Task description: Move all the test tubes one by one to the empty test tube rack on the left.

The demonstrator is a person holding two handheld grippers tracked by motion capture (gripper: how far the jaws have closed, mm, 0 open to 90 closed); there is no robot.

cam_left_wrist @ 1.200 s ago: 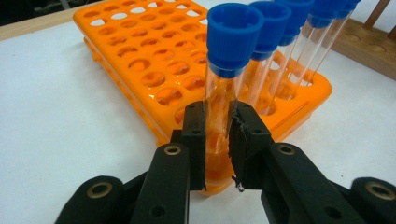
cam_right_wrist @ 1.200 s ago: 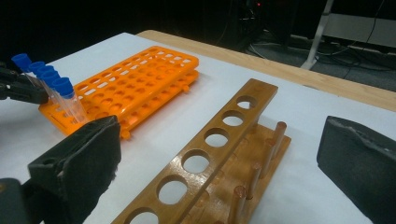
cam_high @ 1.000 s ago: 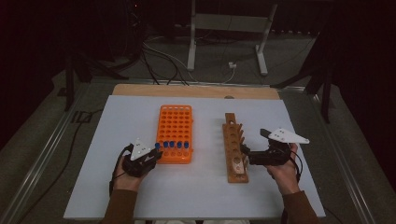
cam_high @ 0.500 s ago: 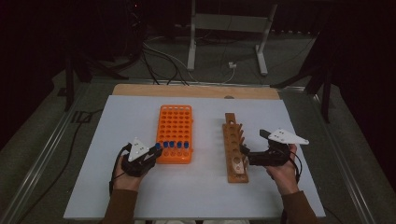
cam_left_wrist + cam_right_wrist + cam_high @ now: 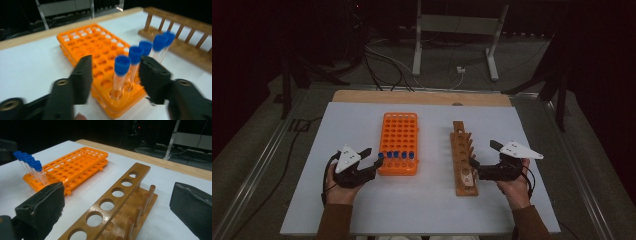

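- At the lower left of the high view, the left gripper (image 5: 375,161) sits in the person's left hand (image 5: 339,187), its tips just beside the near left corner of the orange rack (image 5: 399,131).
- In the left gripper view its jaws have just been opening and now stand about half apart; the nearest blue-capped tube (image 5: 121,75) rises between them, with a gap on each side, so neither pad presses on it.
- That tube stands upright in a hole at the rack's near corner; four more blue-capped tubes (image 5: 160,43) run in a row behind it toward the upper right of that view, blurred.
- In the high view the row of blue caps (image 5: 396,155) lies across the near end of the orange rack, left of centre on the white table (image 5: 427,200).
- Right of centre stands the wooden rack (image 5: 462,155), lengthwise, its holes bare.
- At the lower right, the right gripper (image 5: 476,169) is held in the person's right hand (image 5: 514,187), its tips at the wooden rack's near end.
- In the right gripper view its jaws stand wide apart with the wooden rack's near end between them and nothing gripped.
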